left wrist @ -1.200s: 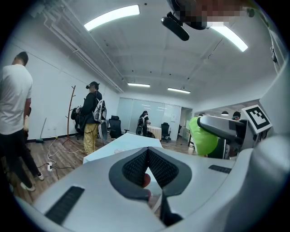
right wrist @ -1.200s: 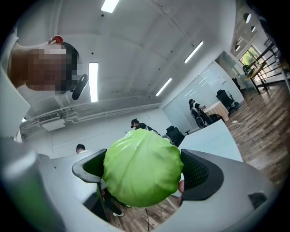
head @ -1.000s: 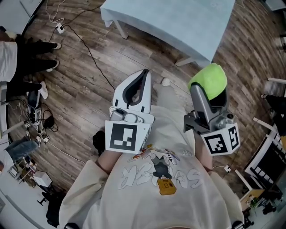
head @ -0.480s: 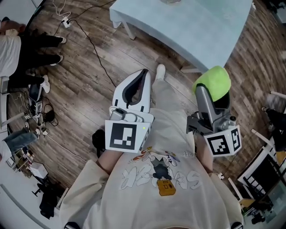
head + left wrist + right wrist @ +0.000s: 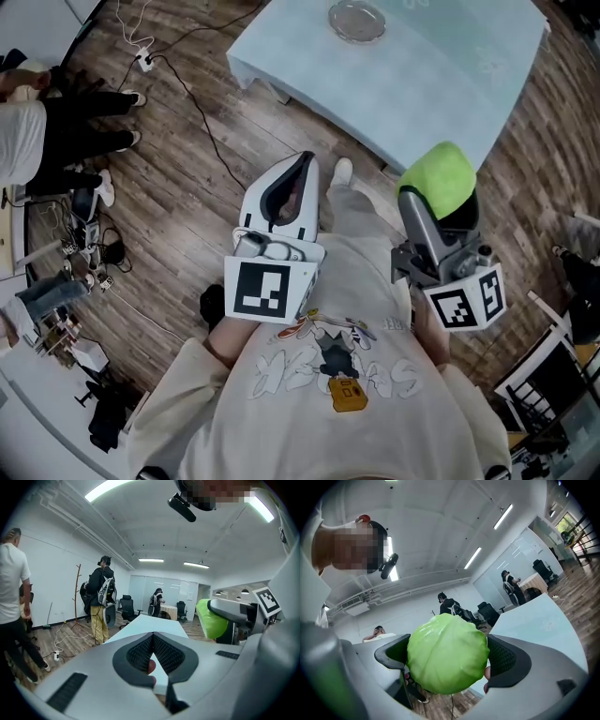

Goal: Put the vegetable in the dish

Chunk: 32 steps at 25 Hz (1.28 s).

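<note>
The left tongs (image 5: pixel 302 171) are clenched on nothing. In the left gripper view their ribbed pads (image 5: pixel 140 652) meet at the tip with no object between them. They are held close in front of the person's torso (probably just kept out of the way, since one pair is enough for this load).

Further right and ahead, the dish (image 5: pixel 356 21), clear and shallow, sits toward the far side of the pale blue surface (image 5: pixel 422 84), with nothing in it that I can make out.

Rightmost, the right tongs (image 5: pixel 439 190) grasp the vegetable (image 5: pixel 436 167), a round green cabbage-like head. In the right gripper view it fills the gap and is pressed on both flanks by the dark pads (image 5: pixel 505 656), a wide hold that suits so bulky and rounded a thing. It hangs in the air over the wooden floor (image 5: pixel 187 187), well apart from the dish, so I judge the placing not yet begun.

Count: two tongs, one vegetable, one dish, one surface.
</note>
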Each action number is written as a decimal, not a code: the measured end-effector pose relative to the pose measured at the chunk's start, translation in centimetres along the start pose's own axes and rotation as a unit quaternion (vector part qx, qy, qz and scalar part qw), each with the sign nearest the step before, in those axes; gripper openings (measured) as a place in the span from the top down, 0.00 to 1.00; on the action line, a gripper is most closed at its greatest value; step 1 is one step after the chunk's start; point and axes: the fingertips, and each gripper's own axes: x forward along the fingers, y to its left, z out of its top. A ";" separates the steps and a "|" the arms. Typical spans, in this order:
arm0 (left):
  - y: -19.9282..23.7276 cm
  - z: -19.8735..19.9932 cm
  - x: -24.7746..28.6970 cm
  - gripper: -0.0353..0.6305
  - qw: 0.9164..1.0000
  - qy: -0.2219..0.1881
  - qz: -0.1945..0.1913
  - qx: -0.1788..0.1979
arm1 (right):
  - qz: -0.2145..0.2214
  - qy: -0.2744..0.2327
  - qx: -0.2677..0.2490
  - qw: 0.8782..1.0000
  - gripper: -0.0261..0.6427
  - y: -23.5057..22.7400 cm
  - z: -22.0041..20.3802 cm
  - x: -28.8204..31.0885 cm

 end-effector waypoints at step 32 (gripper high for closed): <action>5.5 3.3 21.2 0.94 0.999 0.052 -0.005 -0.013 | 0.021 0.058 -0.005 0.998 0.21 -11.5 2.0 19.7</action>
